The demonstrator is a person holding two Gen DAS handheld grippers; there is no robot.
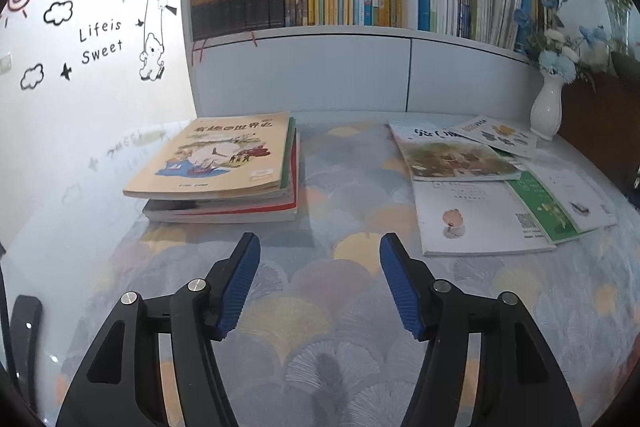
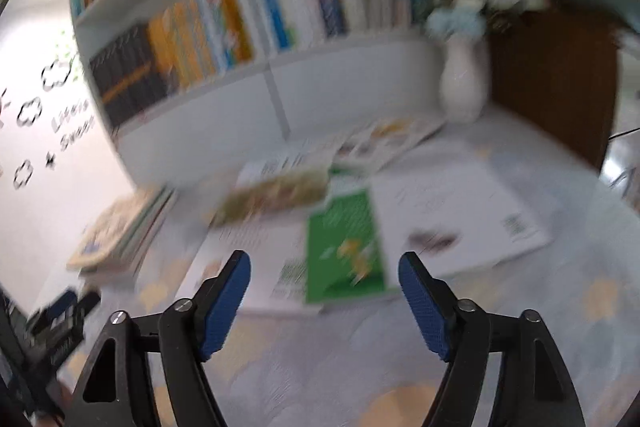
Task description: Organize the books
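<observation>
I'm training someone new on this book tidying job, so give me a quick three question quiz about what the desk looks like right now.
1. True or false: the left gripper holds a book.
2. Which book tops the neat stack? A) green book B) tan picture book C) black volume
3. What stands at the desk's back right corner?

Key:
1. False; its fingers are apart with nothing between them.
2. B, the tan picture book; the green book lies among the loose books.
3. A white vase of flowers.
</observation>
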